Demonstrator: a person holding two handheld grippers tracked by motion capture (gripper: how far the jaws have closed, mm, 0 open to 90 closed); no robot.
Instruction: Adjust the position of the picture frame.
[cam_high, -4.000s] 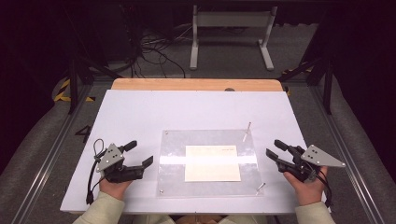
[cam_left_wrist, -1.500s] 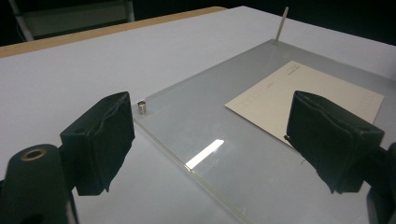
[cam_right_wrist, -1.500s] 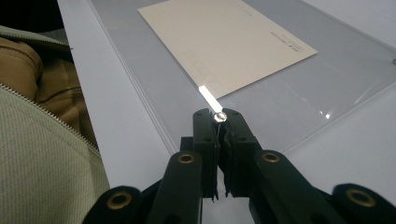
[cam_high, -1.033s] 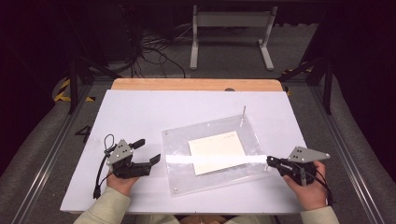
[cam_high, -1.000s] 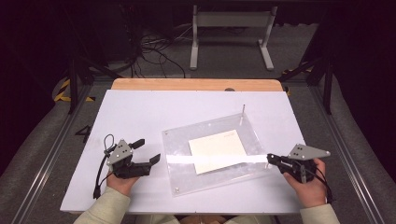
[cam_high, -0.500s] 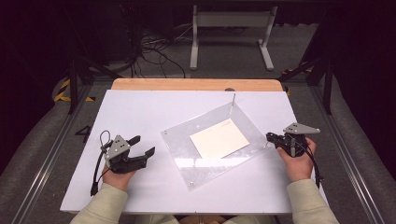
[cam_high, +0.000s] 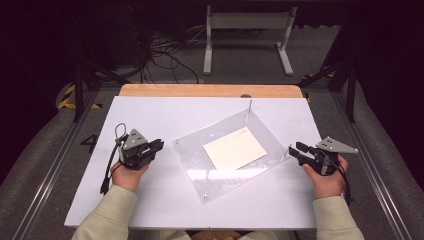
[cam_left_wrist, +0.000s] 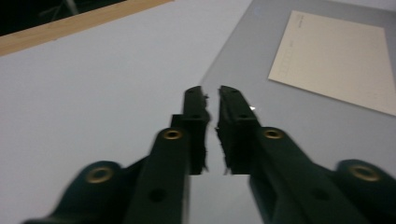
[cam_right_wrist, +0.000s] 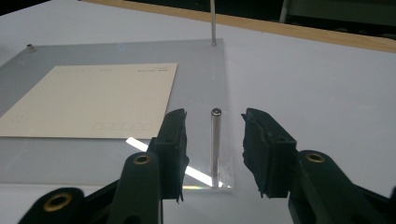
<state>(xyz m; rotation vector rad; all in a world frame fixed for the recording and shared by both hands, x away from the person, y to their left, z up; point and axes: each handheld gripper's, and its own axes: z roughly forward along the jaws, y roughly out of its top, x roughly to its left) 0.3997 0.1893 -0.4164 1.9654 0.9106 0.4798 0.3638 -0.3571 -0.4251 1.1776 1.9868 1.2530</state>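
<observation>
Acrylic plate (cam_high: 235, 152) rotated since before, long axis now diagonal across table (cam_high: 165, 115)

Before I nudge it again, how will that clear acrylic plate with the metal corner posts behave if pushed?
The clear acrylic plate looks stiff and flat, so it would probably slide and pivot on the smooth white table rather than flex. The loose-looking cream paper sheet may shift. The thin metal post between the right tool's open jaws could bend.
</observation>
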